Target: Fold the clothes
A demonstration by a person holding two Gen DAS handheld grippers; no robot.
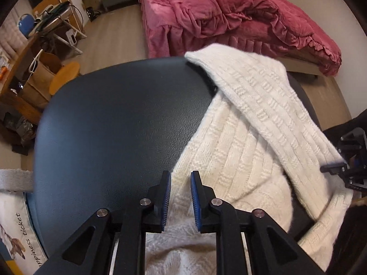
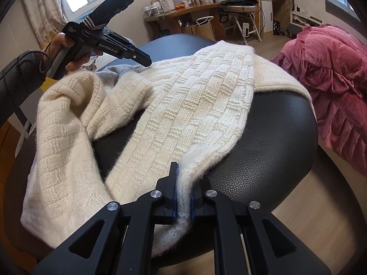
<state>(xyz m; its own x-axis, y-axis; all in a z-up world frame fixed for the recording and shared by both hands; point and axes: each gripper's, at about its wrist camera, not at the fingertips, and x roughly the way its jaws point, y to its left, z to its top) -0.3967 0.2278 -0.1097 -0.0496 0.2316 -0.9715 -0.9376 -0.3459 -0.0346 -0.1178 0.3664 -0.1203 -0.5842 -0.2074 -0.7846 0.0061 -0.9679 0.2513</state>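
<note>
Cream sweater [image 2: 183,105] draped over the black padded stool [image 2: 263,160]. Right gripper [image 2: 183,197] pinches its sleeve at the near edge; left gripper [image 1: 180,197] slightly parted, empty, above the sweater body.

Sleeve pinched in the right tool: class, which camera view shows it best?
The right wrist view: the sleeve runs whole from the right tool, shut on its edge, across the stool. The left wrist view shows its length, not the grip.
</note>
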